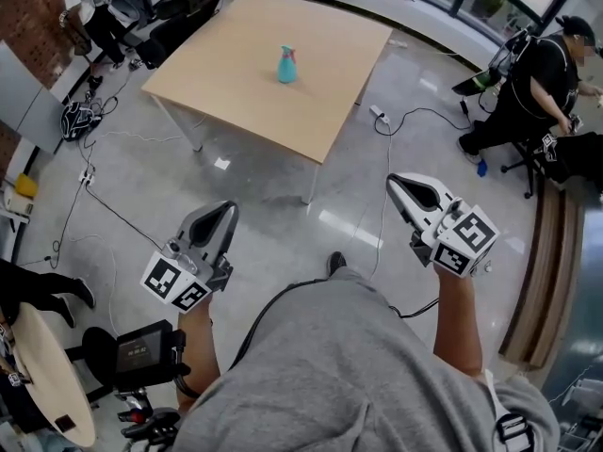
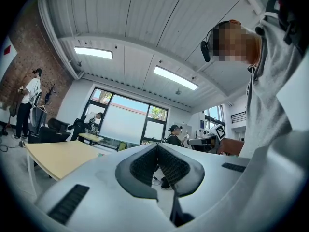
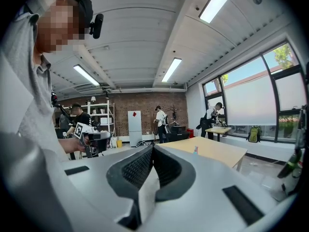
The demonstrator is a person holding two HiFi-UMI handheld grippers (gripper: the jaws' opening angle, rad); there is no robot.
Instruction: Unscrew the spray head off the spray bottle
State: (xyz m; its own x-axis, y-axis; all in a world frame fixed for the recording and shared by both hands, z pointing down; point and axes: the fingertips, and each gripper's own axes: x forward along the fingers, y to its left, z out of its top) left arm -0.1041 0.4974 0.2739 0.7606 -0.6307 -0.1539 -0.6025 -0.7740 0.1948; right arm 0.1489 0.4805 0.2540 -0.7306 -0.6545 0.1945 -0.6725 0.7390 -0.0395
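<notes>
Tan table [image 1: 226, 73], teal spray bottle [image 1: 286, 65] upright at its middle

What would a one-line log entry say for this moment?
stage: not started | spray bottle: upright on table, untouched | left gripper: jaws shut, empty | right gripper: jaws shut, empty

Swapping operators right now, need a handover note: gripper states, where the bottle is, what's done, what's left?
Left gripper: shut, empty, held in the air.
Right gripper: shut, empty, also in the air.
Spray bottle: upright near the middle of the wooden table, well ahead of both grippers, spray head on.
Done: nothing yet; the bottle is not gripped.
Left: step up to the table, open the grippers, probably hold the bottle with one and unscrew the spray head with the other.
</notes>
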